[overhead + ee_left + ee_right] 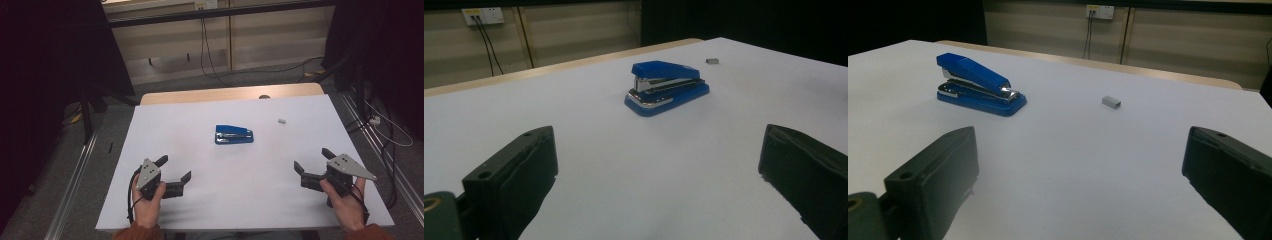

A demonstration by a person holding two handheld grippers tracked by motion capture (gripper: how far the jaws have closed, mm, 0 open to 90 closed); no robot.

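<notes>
While seen from high: white bench [200, 200], blue stapler [233, 134] lying flat near its centre, long side running left-right. Small grey staple block [282, 121] up and to the right of it, apart. Left claw [176, 173] held low at near left of bench, jaws spread wide, nothing between, aimed inward toward bench centre. Left hand [146, 200] wrapped round its body, orange sleeve [137, 233] at frame bottom. Right claw [312, 161] at near right, jaws likewise spread and empty, aimed inward and up the bench. Right hand [345, 202] gripping from below. Both claws well apart from stapler, stapler lying between them and farther up the bench.

Left gripper view: two black jaws rising at lower left and lower right, wide gap, bare bench surface between. Stapler [667, 87] ahead, slightly left of the gap's middle, upright on its base, chrome parts showing. Staple block [712, 61] beyond, to the right.

Right gripper view: same wide-spread jaws, released, nothing gripped. Stapler [979, 85] ahead at upper left, outside the gap's centre line. Staple block [1111, 102] ahead near mid-frame, lying on bench, clear of stapler. Wall socket [1100, 11] with cables on far wall.
</notes>
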